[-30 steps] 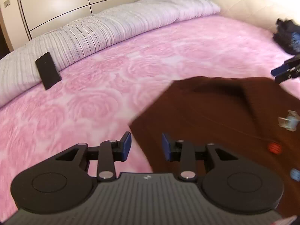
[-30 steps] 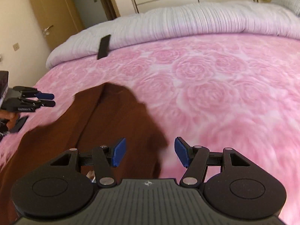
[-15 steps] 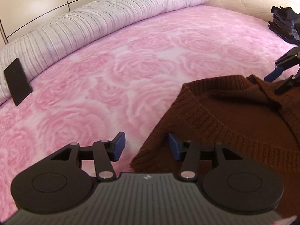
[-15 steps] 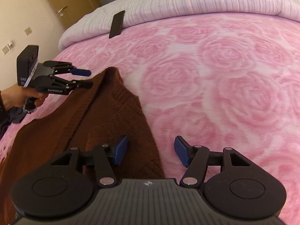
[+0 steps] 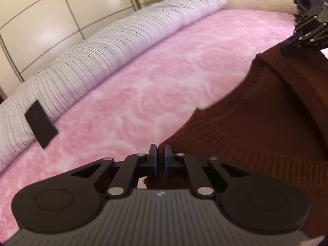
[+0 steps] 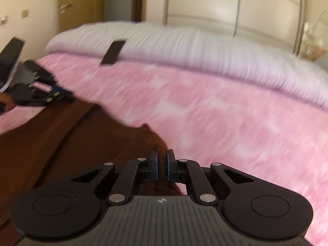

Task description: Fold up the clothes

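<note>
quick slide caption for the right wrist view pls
Right gripper shut on the edge of a brown knitted sweater spread on a pink rose-patterned blanket.

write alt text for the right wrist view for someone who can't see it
The right tool is shut on the edge of a brown knitted sweater lying on a pink rose-patterned blanket. The left tool meets the sweater's far corner at left; a flat black object leans on the grey striped duvet behind.

No legible text anywhere (frames motion-blurred).
</note>
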### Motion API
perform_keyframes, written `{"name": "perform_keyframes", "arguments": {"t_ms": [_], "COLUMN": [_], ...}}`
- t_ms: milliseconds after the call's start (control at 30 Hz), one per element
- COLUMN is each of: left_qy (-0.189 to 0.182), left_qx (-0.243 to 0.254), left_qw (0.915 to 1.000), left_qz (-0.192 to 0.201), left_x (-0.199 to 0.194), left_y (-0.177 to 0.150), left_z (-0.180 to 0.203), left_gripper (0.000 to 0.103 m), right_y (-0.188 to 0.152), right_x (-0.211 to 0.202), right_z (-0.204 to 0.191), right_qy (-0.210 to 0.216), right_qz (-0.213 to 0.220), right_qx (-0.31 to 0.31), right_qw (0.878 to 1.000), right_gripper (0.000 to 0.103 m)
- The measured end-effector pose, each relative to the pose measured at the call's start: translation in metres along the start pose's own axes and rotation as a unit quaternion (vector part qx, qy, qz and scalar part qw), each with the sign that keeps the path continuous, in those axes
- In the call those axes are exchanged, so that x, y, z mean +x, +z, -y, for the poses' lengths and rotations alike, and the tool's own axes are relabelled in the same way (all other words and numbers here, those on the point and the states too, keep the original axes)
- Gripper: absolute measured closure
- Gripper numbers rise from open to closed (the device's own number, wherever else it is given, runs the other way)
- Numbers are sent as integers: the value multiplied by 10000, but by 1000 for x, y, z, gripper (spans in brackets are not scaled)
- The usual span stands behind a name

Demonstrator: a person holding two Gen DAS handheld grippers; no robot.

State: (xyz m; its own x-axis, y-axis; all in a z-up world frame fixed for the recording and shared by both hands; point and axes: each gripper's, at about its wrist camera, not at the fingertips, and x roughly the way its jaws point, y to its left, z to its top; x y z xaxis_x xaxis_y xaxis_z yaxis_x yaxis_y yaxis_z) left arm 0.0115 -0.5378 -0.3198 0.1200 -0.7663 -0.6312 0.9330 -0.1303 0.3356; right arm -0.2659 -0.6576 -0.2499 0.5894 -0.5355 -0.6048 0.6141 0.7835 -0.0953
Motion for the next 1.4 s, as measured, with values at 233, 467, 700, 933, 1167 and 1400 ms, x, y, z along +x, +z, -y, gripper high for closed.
{"name": "perform_keyframes", "arguments": {"t_ms": [233, 467, 700, 933, 1167, 1400], "left_qy": [169, 445, 151, -950, -2256, -1837], "left_qx": [-123, -673, -862, -290, 994, 3522], "left_qw": [9984, 9963, 9961, 9942, 9634, 9100], "left_qz": [-516, -306, -75, 420, 1053, 1186], "left_x": [46, 13, -70, -158, -246, -268], "left_y": [-5, -18, -15, 0, -3, -46], "left_z": [-7, -17, 26, 154, 306, 443], "left_gripper": [95, 84, 80, 62, 37, 42], "right_y": [4, -8, -33, -113, -197, -248], "right_x": [69, 35, -66, -173, -259, -305], "right_z": [8, 17, -1, -41, -67, -74], "right_qy": [-212, -433, -106, 104, -77, -201], "right_qz": [-417, -137, -93, -224, -266, -165], "right_qx": [-205, 296, 681, 1308, 2186, 3013], "right_qw": [9987, 9985, 9976, 9911, 9754, 9532], "right_gripper": [94, 73, 67, 59, 55, 50]}}
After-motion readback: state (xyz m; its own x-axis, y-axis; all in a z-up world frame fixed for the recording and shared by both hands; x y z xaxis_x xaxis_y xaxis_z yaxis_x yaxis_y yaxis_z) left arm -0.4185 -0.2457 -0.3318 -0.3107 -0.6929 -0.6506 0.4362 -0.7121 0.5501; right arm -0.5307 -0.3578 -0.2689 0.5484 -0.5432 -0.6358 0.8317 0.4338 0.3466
